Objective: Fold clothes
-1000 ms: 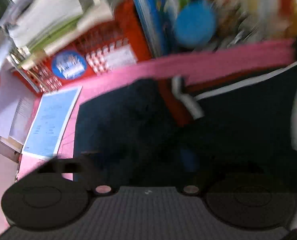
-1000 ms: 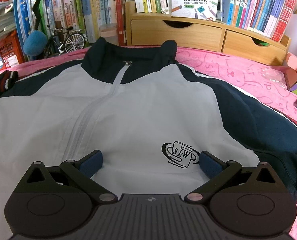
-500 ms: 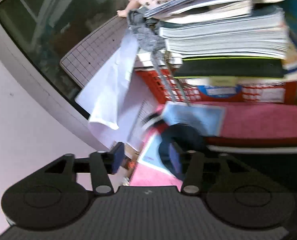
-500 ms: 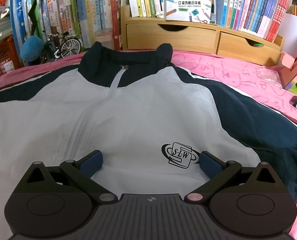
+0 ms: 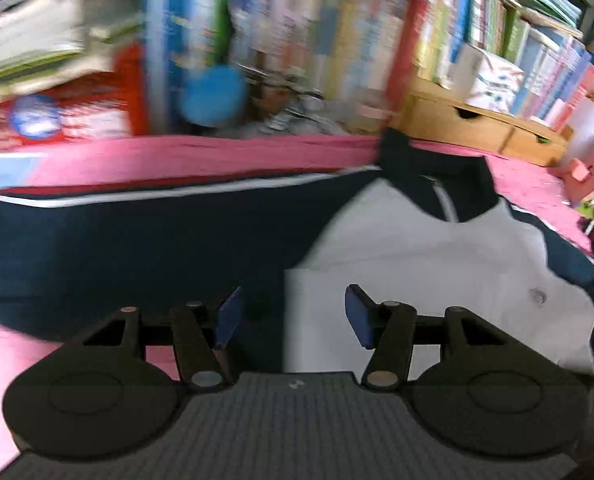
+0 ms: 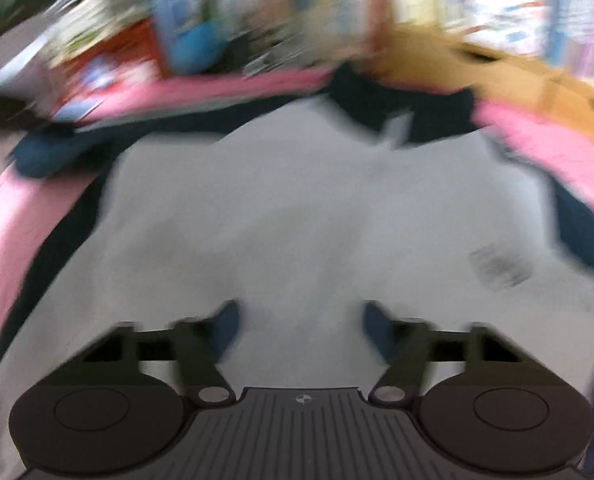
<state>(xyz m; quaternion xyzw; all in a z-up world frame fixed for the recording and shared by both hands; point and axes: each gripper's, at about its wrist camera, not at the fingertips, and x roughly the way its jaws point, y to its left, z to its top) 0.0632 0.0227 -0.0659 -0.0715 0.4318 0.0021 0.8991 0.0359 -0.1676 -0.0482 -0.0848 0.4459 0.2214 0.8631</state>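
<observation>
Left wrist view: left tool (image 5: 293,316) is hovering spread, empty, over the jacket (image 5: 417,248) lying flat on the pink bench (image 5: 137,160) ahead. Right tool (image 6: 299,330) is likewise gaping above its white front. Risk: pinching one layer only, dragging fabric askew.

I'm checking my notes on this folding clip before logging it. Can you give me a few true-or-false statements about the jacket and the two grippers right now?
1. The jacket lies on a pink cover. True.
2. The left gripper is clamped on a sleeve. False: its jaws are open and hold nothing.
3. The jacket's collar points toward the bookshelf. True.
4. The right gripper holds a book. False: it is open above the white front panel.
</observation>
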